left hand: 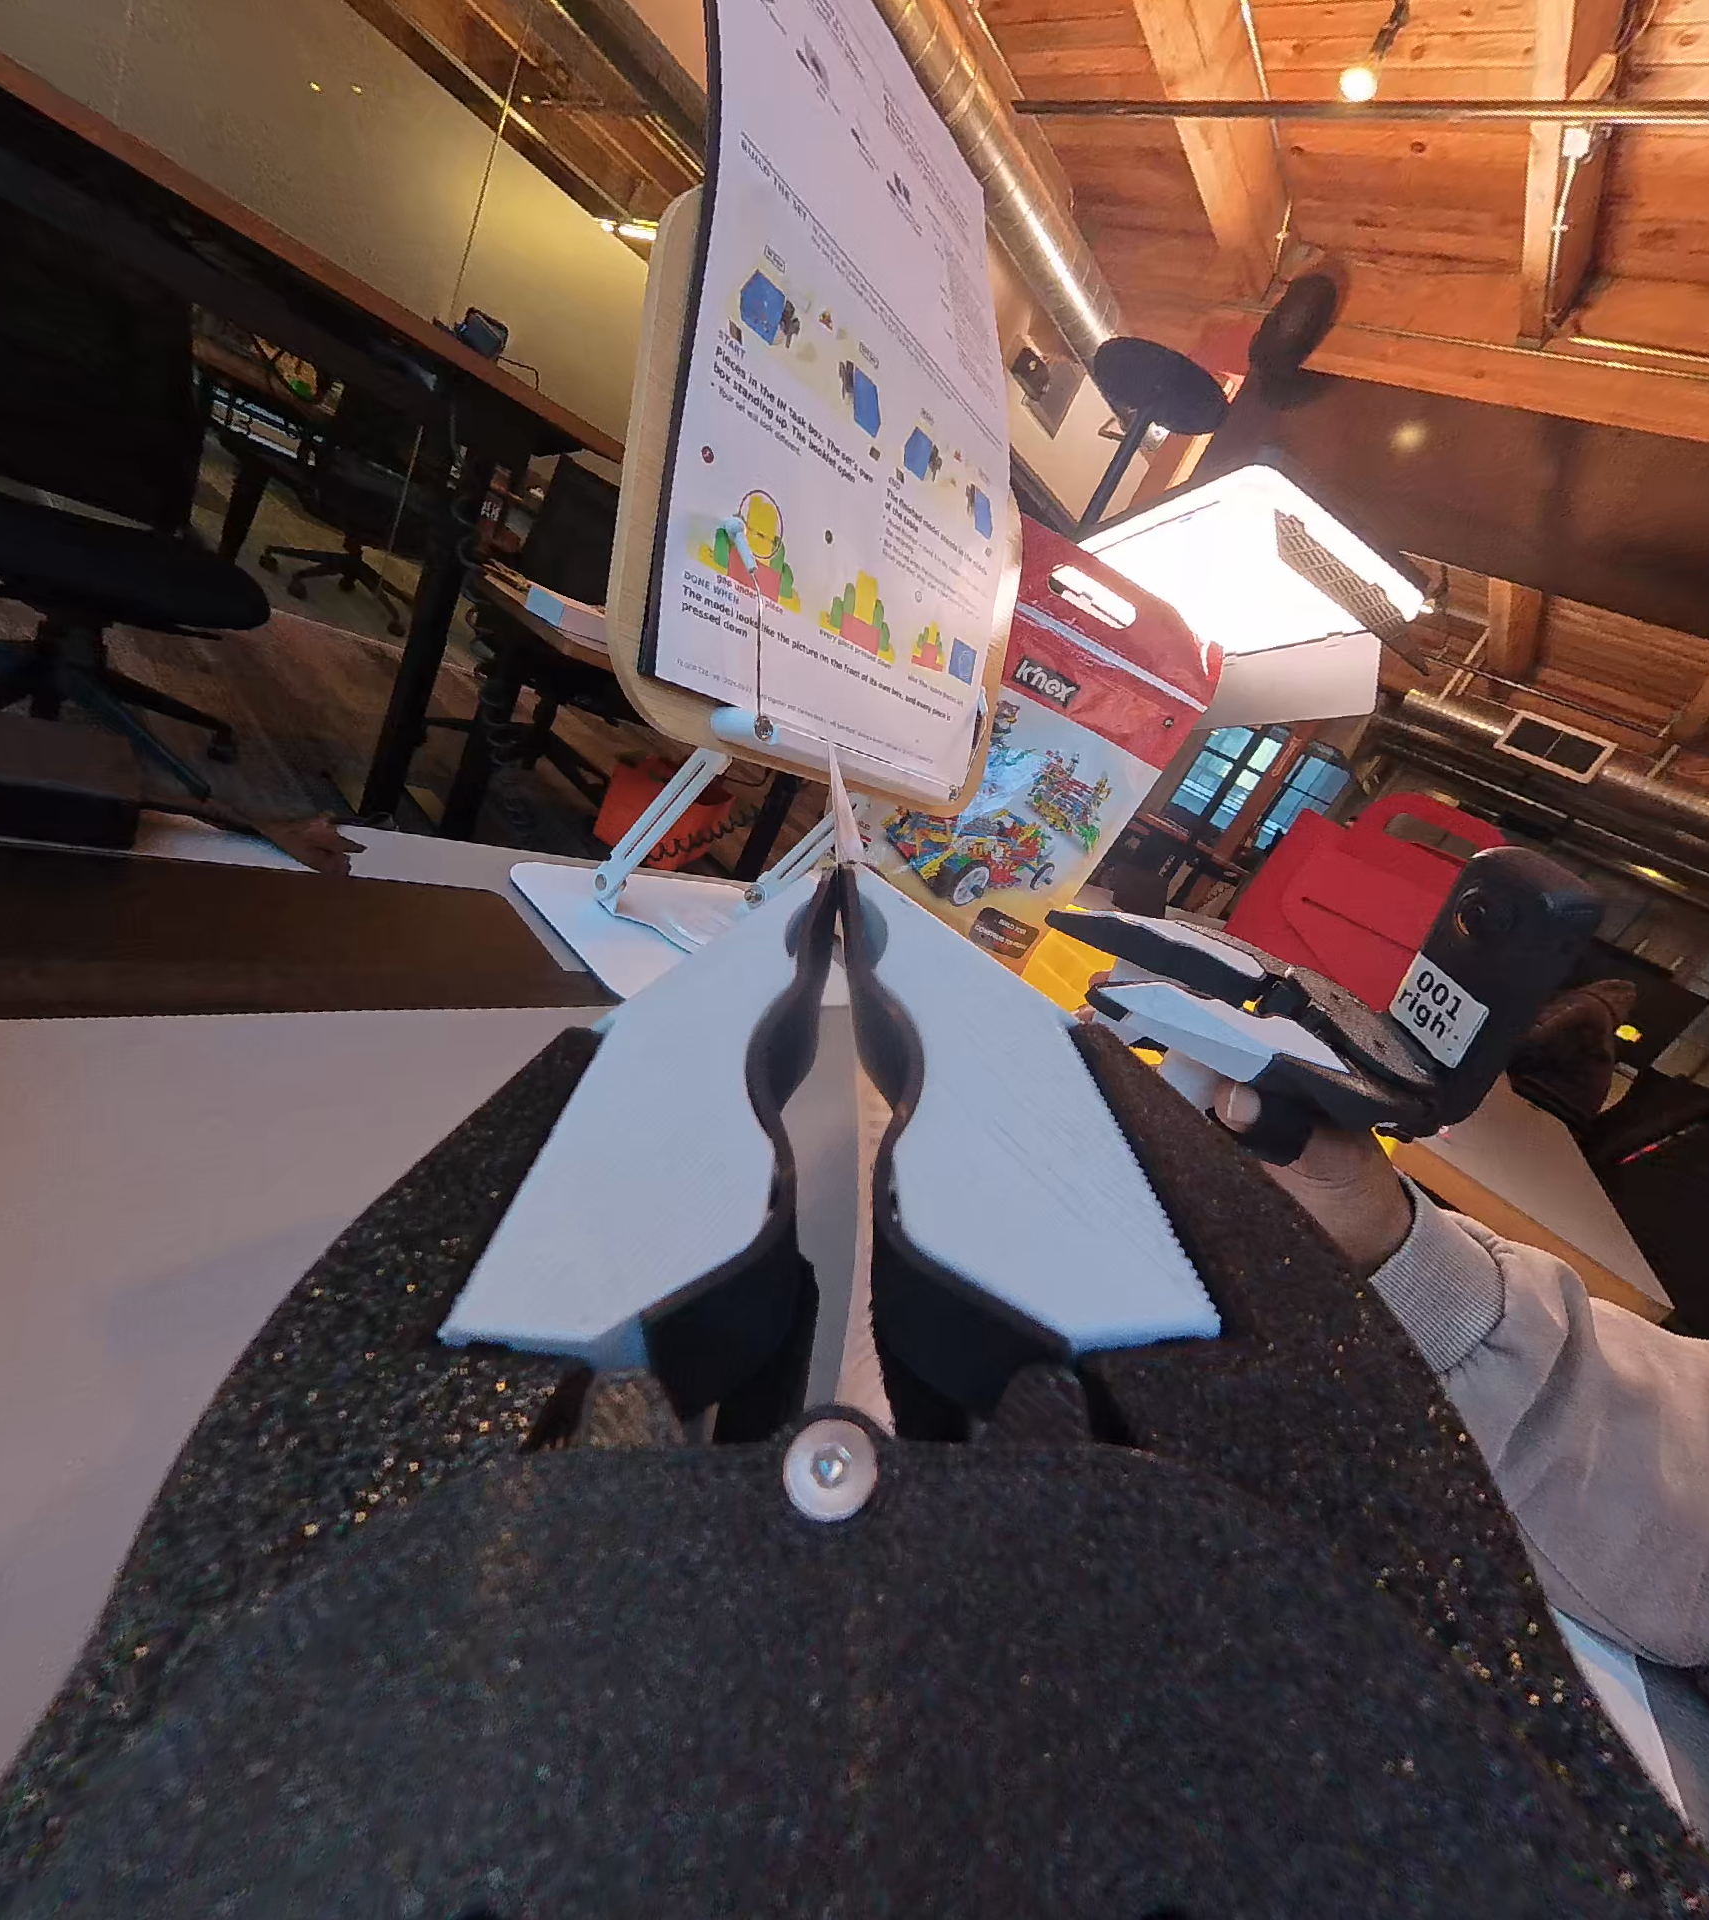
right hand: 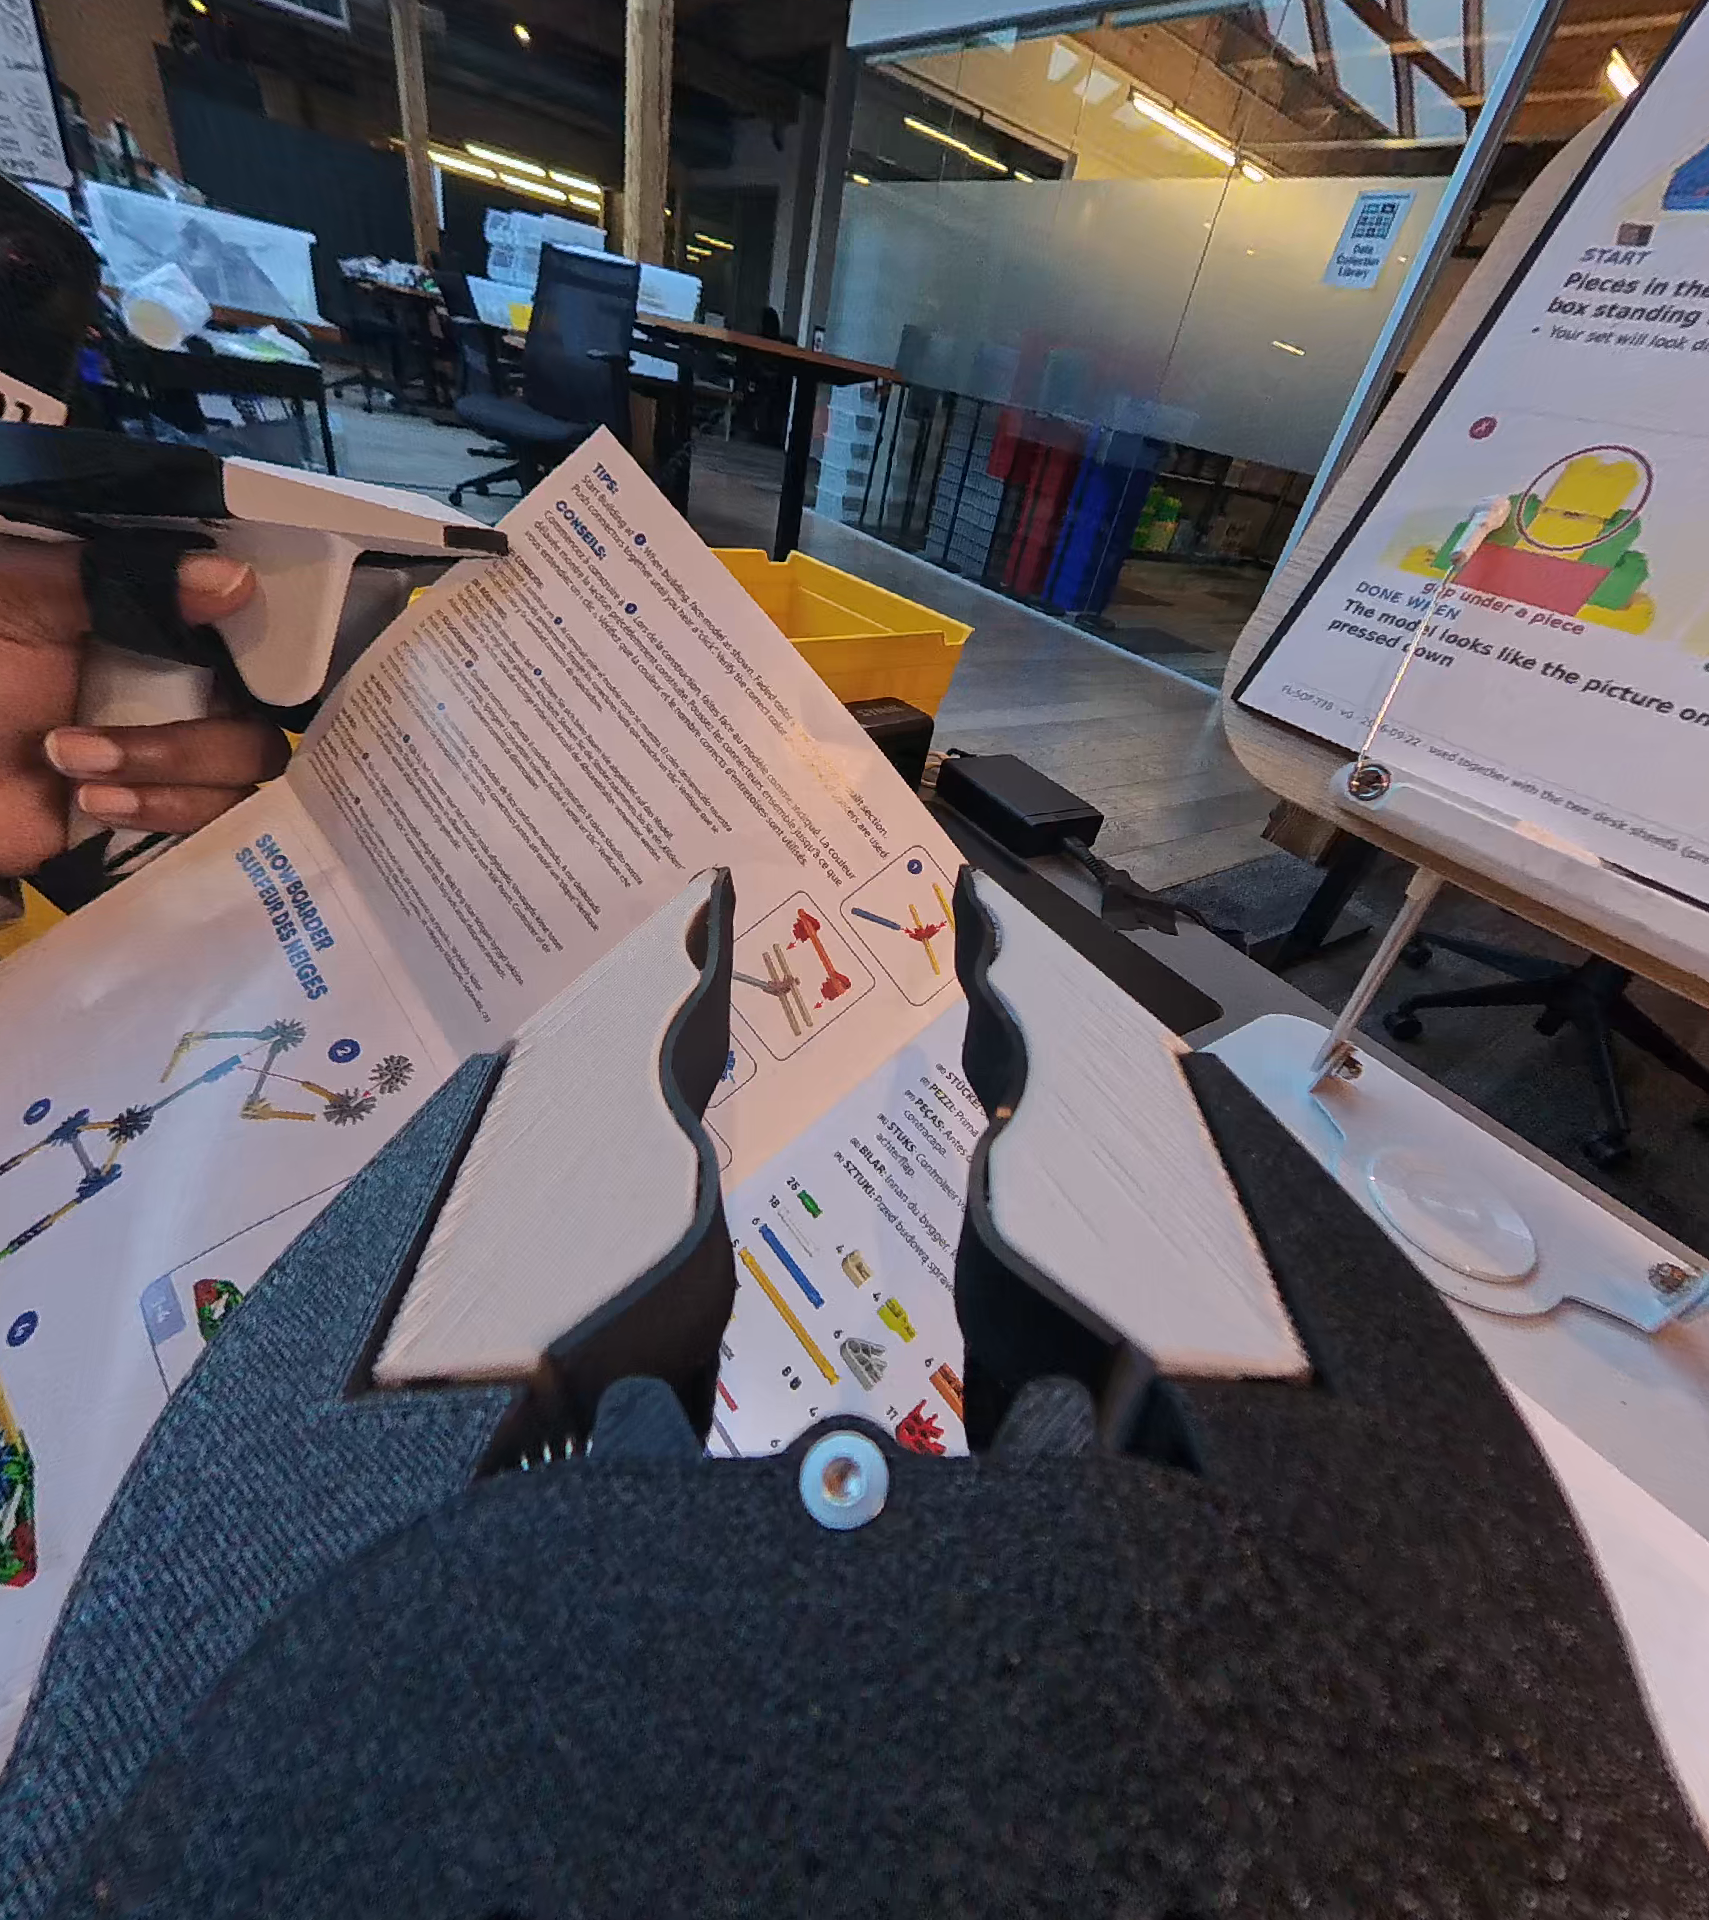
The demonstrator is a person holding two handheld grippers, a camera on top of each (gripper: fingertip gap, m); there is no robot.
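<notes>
My left gripper (left hand: 837, 883) is shut on an open instruction booklet (right hand: 517, 727), which shows edge-on as a thin white sheet (left hand: 855, 1247) between its fingers. In the right wrist view the left gripper (right hand: 476, 545) pinches the booklet's upper edge and holds it tilted up off the table. The pages show coloured rod-and-connector models and a parts list. My right gripper (right hand: 845, 888) is open and empty, just above the booklet's lower right page. It also shows in the left wrist view (left hand: 1073, 961), held by a hand to the right.
A wooden document stand with a printed sheet (left hand: 829, 416) rises close ahead on a white base (right hand: 1452, 1226). A red toy bag (left hand: 1068, 748) and a lit lamp panel (left hand: 1245, 561) stand behind it. A yellow bin (right hand: 850, 623) and a black power adapter (right hand: 1016, 800) lie beyond the booklet. Some 15 cm of space lies between my two pairs of fingers.
</notes>
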